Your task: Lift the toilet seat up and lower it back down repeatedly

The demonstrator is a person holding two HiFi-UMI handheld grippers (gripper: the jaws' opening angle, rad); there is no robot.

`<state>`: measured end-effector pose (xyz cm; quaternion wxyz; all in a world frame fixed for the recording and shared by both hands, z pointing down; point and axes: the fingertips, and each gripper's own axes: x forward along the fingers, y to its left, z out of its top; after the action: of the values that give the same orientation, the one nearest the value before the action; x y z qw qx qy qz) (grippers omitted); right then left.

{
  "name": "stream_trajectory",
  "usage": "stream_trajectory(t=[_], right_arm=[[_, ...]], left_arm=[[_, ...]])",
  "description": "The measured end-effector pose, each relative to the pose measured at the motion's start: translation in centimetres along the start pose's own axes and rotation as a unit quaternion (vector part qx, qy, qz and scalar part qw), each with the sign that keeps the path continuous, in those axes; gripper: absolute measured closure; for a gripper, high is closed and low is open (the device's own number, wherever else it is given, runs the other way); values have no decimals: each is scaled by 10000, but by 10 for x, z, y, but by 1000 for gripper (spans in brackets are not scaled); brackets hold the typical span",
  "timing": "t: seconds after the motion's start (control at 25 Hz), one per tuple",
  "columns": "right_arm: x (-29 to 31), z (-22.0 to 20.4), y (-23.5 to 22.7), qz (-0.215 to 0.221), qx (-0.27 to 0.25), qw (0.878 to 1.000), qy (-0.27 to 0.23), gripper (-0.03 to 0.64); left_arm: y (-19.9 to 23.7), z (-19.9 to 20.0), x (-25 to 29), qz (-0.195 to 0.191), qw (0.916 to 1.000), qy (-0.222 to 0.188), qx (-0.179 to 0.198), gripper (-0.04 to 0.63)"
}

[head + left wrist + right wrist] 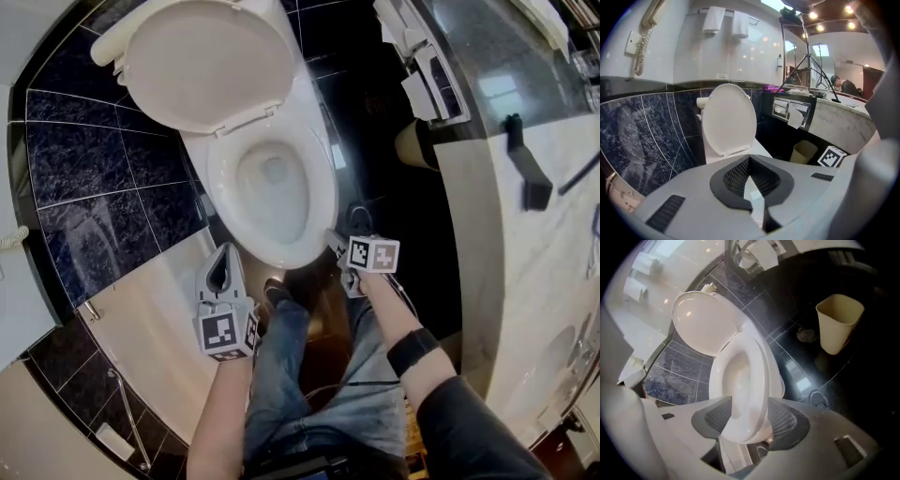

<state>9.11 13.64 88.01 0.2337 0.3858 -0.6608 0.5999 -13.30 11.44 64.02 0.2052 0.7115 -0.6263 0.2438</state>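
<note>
Near the toilet (321, 192), right gripper (750, 406) gapes; left gripper (749, 160) closed.

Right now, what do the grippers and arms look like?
The left gripper and right gripper are light grey plastic with dark grey mesh-textured pads; each carries a white cube of black square markers. Right arm: dark sleeve, black forearm band. Left forearm unsleeved.

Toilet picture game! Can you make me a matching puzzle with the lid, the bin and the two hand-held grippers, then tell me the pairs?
Things:
1. toilet lid
2. bin
3. left hand-held gripper
4. right hand-held gripper

States:
A. jaws apart
B. tipped up
C. jaw tips together
D. standing on the dark floor

Pairs: 1-B, 2-D, 3-C, 4-A
</note>
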Motion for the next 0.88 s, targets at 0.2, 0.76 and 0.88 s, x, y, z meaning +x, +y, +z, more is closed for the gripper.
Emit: stream_trajectory(t=[0.2,0.76,0.88], right_arm=[[23,-11,-9,137,378,9992,-22,357],[57,-13,-25,-59,762,9971,11,419],[57,-12,-26,-102,894,9959,-26,416]], left_arm=[[6,-20,6,28,9999,115,-2,595],[10,-47,12,21,9993,346,-101,595],[15,-51,12,38,9994,316,-128,595]])
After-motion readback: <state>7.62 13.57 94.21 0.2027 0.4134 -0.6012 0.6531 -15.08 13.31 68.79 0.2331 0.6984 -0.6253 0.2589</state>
